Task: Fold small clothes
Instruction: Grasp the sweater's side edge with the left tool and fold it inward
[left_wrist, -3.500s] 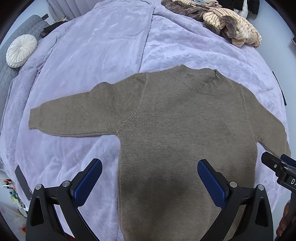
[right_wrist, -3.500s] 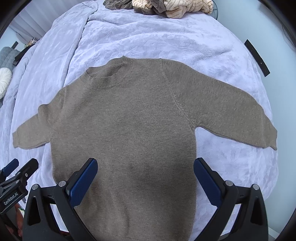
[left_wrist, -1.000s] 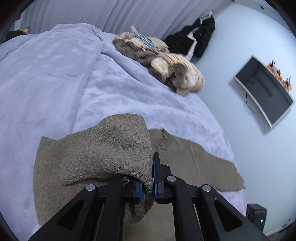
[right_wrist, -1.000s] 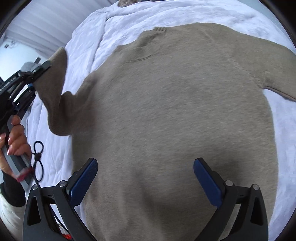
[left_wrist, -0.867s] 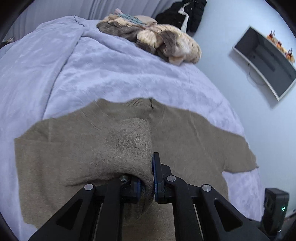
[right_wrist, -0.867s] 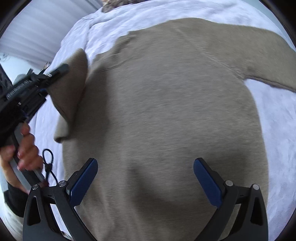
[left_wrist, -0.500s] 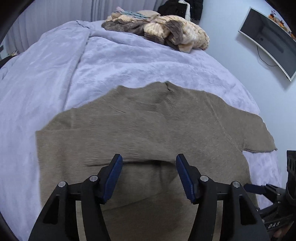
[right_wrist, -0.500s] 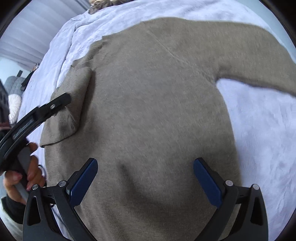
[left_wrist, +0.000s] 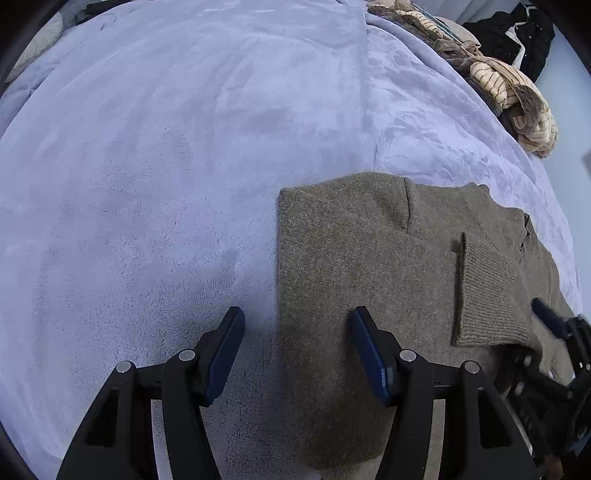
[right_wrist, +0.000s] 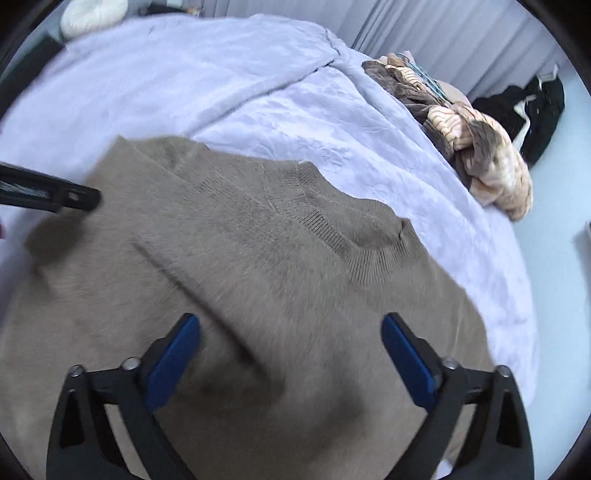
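With one sleeve folded in: sweater (left_wrist: 351, 266) flat on the blanket (left_wrist: 147, 166).
Left gripper (left_wrist: 297, 354): parted, empty, astride the folded edge.
Right gripper (right_wrist: 291, 362): jaws just narrowing, apparently empty.
Advice: pinch the far sleeve's cuff, fold it in squarely.

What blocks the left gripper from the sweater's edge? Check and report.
Nothing visible. The left gripper is open right over the sweater, its folded edge lying between the fingers, with only bare blanket beside it.

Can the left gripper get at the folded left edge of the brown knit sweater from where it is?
Probably yes. The left gripper is open, the brown knit sweater's folded edge lies between its fingers, and nothing covers it.
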